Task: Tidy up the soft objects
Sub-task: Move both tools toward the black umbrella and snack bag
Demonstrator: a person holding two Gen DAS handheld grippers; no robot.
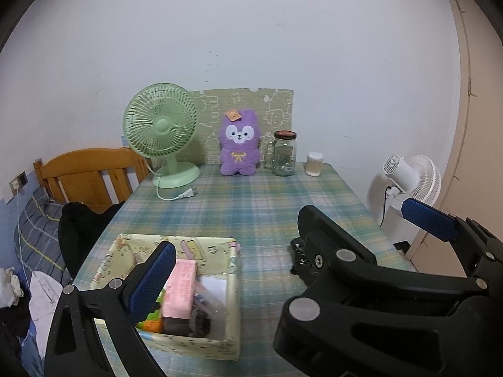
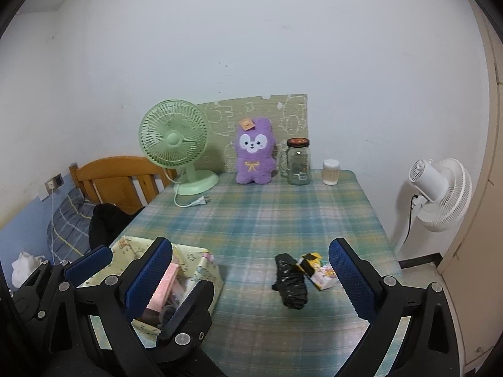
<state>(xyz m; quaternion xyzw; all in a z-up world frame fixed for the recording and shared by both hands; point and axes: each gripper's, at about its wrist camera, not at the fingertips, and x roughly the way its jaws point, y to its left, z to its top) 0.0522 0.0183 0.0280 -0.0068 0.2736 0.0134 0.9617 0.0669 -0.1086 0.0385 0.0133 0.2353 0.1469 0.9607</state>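
Note:
A purple plush rabbit [image 1: 240,144] [image 2: 254,157] sits upright at the back of the plaid table. A pale fabric basket [image 1: 234,282] [image 2: 209,271] at the front left holds a pink packet [image 1: 180,286] and other small items. A black crumpled thing [image 2: 289,282] [image 1: 300,257] and a yellow-pink packet [image 2: 320,270] lie on the cloth to its right. My left gripper [image 1: 251,251] hangs open over the basket; the right gripper's body hides its right finger. My right gripper [image 2: 250,245] stands wide open above the black thing, holding nothing. The two grippers' fingers overlap.
A green desk fan [image 1: 162,132] with its loose plug [image 1: 185,194], a glass jar mug [image 1: 284,154] and a swab tub [image 1: 314,164] line the back edge. A white floor fan [image 1: 411,179] stands right of the table. Left are a wooden headboard [image 1: 91,172] and dark clothing [image 1: 81,229].

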